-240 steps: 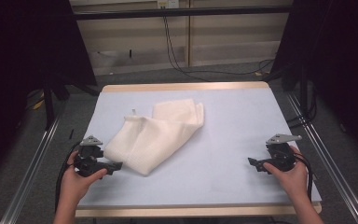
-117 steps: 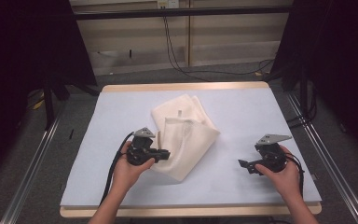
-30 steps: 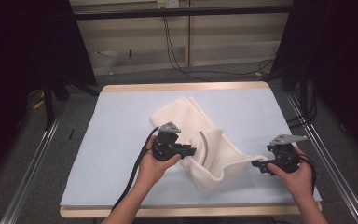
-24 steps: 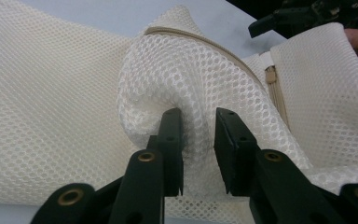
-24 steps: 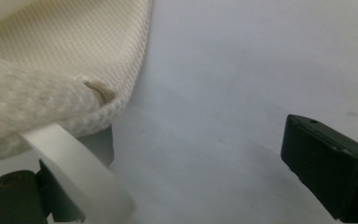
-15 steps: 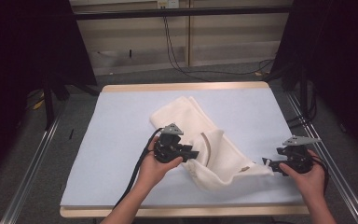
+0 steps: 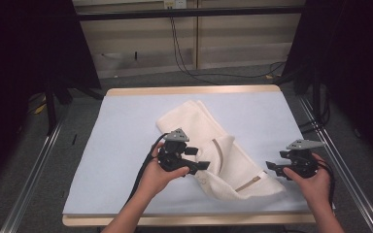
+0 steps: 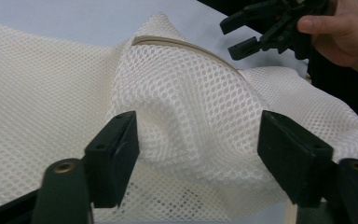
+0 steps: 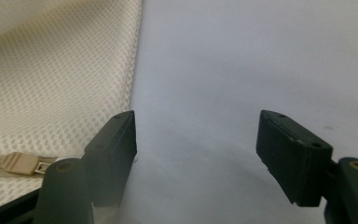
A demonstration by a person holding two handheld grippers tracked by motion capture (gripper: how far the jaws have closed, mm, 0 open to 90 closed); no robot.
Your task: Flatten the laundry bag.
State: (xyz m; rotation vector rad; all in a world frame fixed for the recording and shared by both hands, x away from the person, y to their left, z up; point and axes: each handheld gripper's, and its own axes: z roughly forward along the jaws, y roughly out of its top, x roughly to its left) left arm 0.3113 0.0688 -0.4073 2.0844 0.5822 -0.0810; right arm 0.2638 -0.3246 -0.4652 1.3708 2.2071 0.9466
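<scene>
A cream mesh bag (image 7: 189, 119) lies crumpled across the middle of the pale blue mat (image 7: 126, 126), with a tan zip (image 7: 250, 183) near its front right corner. My left gripper (image 7: 200, 165) sits over the bag's middle. In the left gripper view it (image 8: 198, 144) stands open, a hump of mesh (image 8: 191, 93) rising between the jaws. My right gripper (image 7: 273, 170) hovers just right of the bag's corner. It (image 9: 200, 135) is open over bare mat, with the mesh edge (image 9: 51, 70) and the zip pull (image 9: 21, 163) to the left of its left jaw.
The mat has a wooden table edge (image 7: 189, 219) at the front and metal rails (image 7: 29, 189) on both sides. Bare mat lies left of the bag and at the far right (image 7: 262, 111). Cables run along the floor behind the table.
The right gripper drew the bag's near corner out to the right, then came back left a little and now stands open beside it. The raised fold has sunk flatter. The left gripper stayed put.
</scene>
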